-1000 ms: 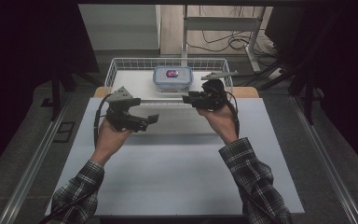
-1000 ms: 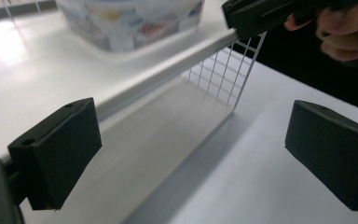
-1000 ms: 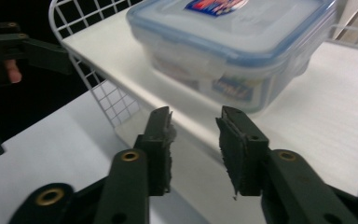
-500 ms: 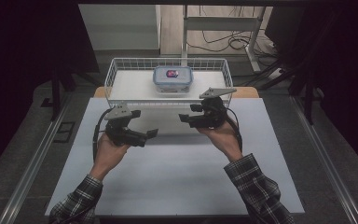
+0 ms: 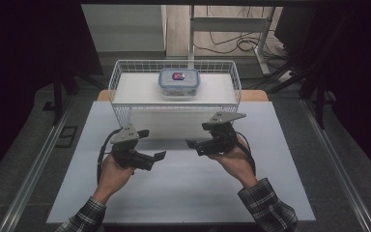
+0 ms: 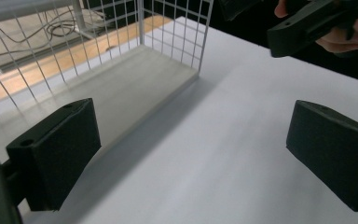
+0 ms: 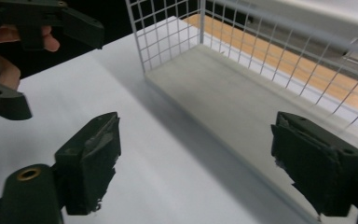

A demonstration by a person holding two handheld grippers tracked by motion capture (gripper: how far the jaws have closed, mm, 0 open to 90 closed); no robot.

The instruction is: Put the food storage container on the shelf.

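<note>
Left tongs: jaws spread wide, nothing between them, only bare white table in the left gripper view. Right tongs: jaws have just been opening and now stand wide, also empty; worn, ragged padding shows on the inner faces in the right gripper view. Both point inward at each other, near the front wall of the wire basket but not touching it.

Landmark: the basket, at the far side of the table. Both tongs sit on the near side of it, low over the table. The food box lies inside the basket toward its back wall, roughly centred, well apart from either pair of tongs. Its lid is on.

Handling, as a guess: a clear plastic box with a blue-rimmed lid, rigid, probably light, smooth and likely slippery on its flat sides. Best purchase looks to be across the short sides just under the lid rim, or one pair of tongs at each end, coming in over the basket wall.

Label: a small pink and dark mark on the lid; too small to read. No other writing legible.
</note>
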